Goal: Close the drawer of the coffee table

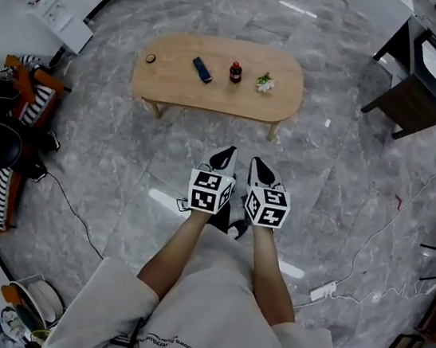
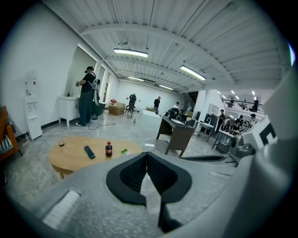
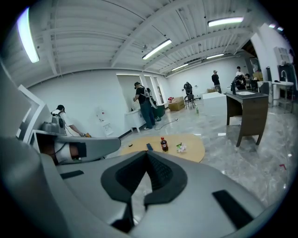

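Coffee table (image 1: 174,84) lies well beyond left tool (image 1: 223,159) and right tool (image 1: 260,170).

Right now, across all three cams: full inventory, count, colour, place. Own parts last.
coffee table: 1, light wood, oval, ahead of the person; no drawer shows in these views
bottle: 1, dark with red label, upright, mid tabletop
remote-like bar: 1, dark blue, flat, left of the bottle
small round thing: 1, dark, tabletop's left end
sprig: 1, green-white, right of the bottle
desk: 1, dark brown, upper right
chair: 1, orange with black-white stripes, far left
power strip: 1, white, on the grey floor, right
people: several, in the background of both gripper views
left tongs: 1, black tips, shut, empty
right tongs: 1, black tips, shut, empty
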Available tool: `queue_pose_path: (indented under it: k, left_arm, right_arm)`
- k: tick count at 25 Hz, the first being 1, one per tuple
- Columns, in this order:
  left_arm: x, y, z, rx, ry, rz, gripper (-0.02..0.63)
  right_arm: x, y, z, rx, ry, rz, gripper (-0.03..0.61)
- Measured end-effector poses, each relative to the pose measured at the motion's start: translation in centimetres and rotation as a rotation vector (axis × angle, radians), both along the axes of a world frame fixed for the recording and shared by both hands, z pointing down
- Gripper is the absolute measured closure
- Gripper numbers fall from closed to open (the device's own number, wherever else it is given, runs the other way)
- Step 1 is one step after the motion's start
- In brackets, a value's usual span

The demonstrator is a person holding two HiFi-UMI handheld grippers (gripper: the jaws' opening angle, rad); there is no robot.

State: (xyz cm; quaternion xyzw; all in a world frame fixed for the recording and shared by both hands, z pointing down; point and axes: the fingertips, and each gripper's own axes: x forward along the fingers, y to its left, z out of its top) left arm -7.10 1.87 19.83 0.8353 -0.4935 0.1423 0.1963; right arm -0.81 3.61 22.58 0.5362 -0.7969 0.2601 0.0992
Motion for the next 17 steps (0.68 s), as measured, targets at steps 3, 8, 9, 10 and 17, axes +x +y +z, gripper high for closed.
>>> queue_pose_path:
  k: [3,8,9,10,17]
  left_arm:
    - [-0.2,-0.2,-0.1,-0.001,0.013,-0.017,0.604]
    - [0.3,0.4,0.3,-0.010,-0.003,0.009,0.604]
    - [0.6,0.5,0.5,-0.013,-0.011,0.020,0.604]
    - [0.8,0.5,0.5,-0.013,-0.020,0.033,0.604]
    - [2.1,1.7,-1.0,0.016,-0.047,0.091,0.604]
  right_arm:
    - [0.3,-0.2,0.0,0.004,0.008,0.012,0.563]
    - [0.7,0.1,-0.4,0.010,0.028,-0.015,0.563]
    - [0.6,0.0,-0.3,0.002,0.033,-0.020,0.563]
    - [0.5,0.0,-0.3,0.000,0.032,-0.020,0.563]
    - [0.3,0.2,-3.1,0.070,0.019,-0.025,0.563]
